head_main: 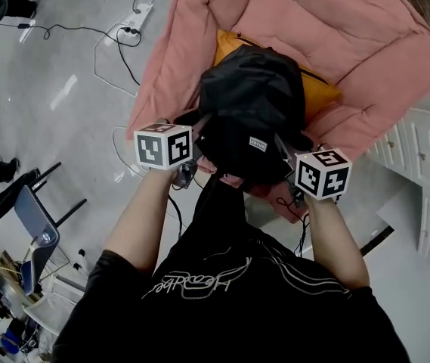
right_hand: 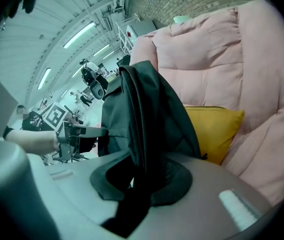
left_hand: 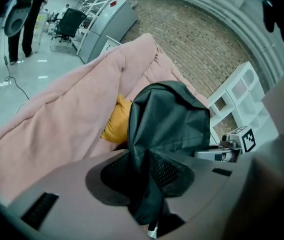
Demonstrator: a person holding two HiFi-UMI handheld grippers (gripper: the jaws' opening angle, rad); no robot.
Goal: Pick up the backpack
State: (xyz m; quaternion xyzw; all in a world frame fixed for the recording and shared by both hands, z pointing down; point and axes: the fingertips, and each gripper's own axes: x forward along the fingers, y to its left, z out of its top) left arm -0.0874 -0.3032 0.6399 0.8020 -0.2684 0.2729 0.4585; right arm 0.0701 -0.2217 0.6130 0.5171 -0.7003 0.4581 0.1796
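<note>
The left gripper (left_hand: 149, 184) and right gripper (right_hand: 137, 184) each clamp one side of the backpack (head_main: 252, 104) at centre frame, probably for an even lift.

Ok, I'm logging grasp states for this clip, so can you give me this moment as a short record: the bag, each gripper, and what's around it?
item: black backpack, bunched, over the seat
left gripper: jaws clamped on backpack fabric
right gripper: jaws clamped on fabric by a zipper
behind: yellow cushion
furniture: pink sofa
clear of seat: cannot tell
</note>
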